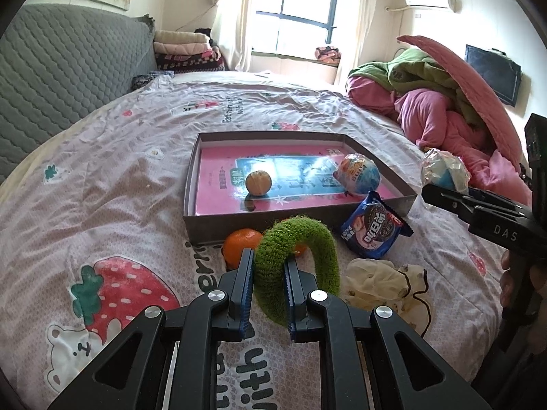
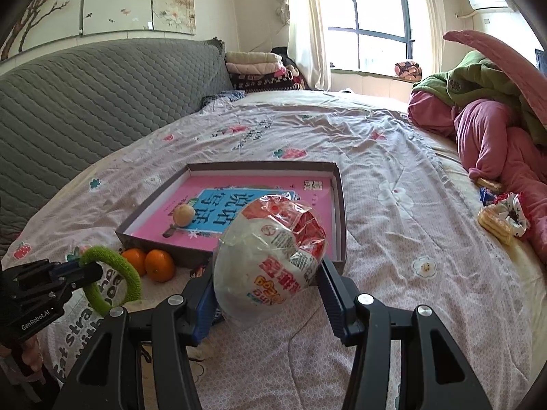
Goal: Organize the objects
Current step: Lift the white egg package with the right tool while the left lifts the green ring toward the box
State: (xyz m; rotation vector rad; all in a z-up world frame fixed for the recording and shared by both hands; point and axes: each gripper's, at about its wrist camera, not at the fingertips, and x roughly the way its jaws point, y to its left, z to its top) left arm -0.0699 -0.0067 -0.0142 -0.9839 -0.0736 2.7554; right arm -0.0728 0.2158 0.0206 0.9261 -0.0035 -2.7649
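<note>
Left wrist: left gripper (image 1: 269, 266) clamps green ring (image 1: 301, 266); right gripper (image 2: 270, 280) seemingly grips wrapped snack (image 2: 270, 259).

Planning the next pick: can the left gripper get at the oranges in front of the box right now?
Probably not yet. The left gripper is shut on the green ring, so its jaws are occupied. The oranges lie uncovered on the bed beside the box, so access looks free once the ring is dropped.

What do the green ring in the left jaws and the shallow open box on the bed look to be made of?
Fuzzy green ring: probably knitted or terry fabric, matte, with a nubby pile. Shallow grey open box: looks like matte cardboard, with thin straight walls and white inner faces.
</note>
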